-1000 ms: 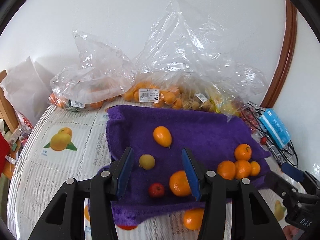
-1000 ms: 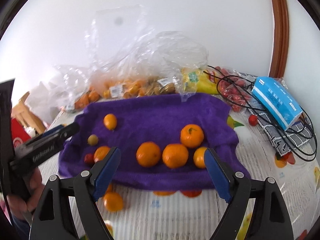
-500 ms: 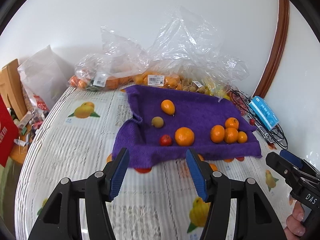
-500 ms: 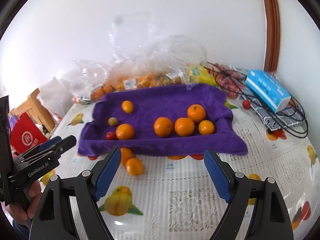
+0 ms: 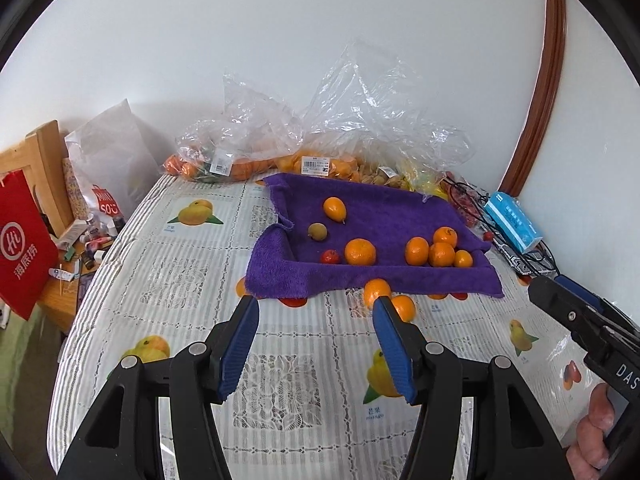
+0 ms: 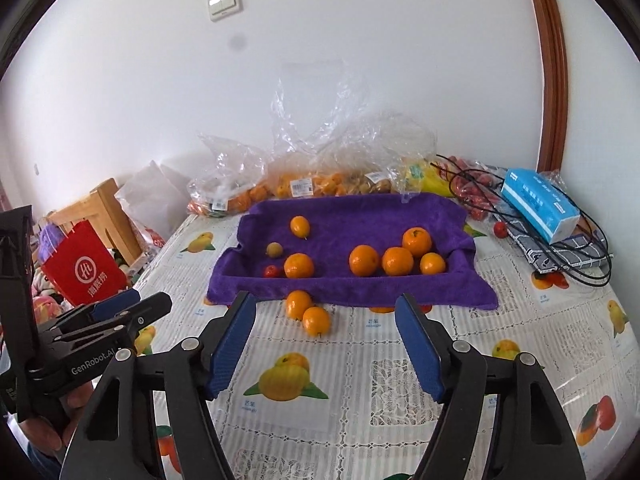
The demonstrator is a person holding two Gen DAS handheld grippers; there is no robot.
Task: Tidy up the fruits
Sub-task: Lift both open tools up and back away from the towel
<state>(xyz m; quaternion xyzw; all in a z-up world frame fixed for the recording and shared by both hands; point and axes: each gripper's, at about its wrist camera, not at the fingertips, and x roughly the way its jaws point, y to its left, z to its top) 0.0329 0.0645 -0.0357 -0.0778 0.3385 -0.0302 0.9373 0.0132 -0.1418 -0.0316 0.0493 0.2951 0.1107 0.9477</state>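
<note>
Both grippers backed away from the purple towel (image 5: 380, 240): a second earlier it filled the lower middle of each frame, and by now it sat small at centre with bare tablecloth (image 5: 180, 280) in front. The left gripper (image 5: 316, 344) had framed fruit on the towel; now nothing lay between its jaws. The right gripper (image 6: 324, 344) jaws were closing, empty. Two oranges (image 6: 308, 312) appeared below the towel's front edge.

Both wrist views look down-forward, well back, sharing the purple towel (image 5: 372, 216) on the table (image 6: 400, 360).
</note>
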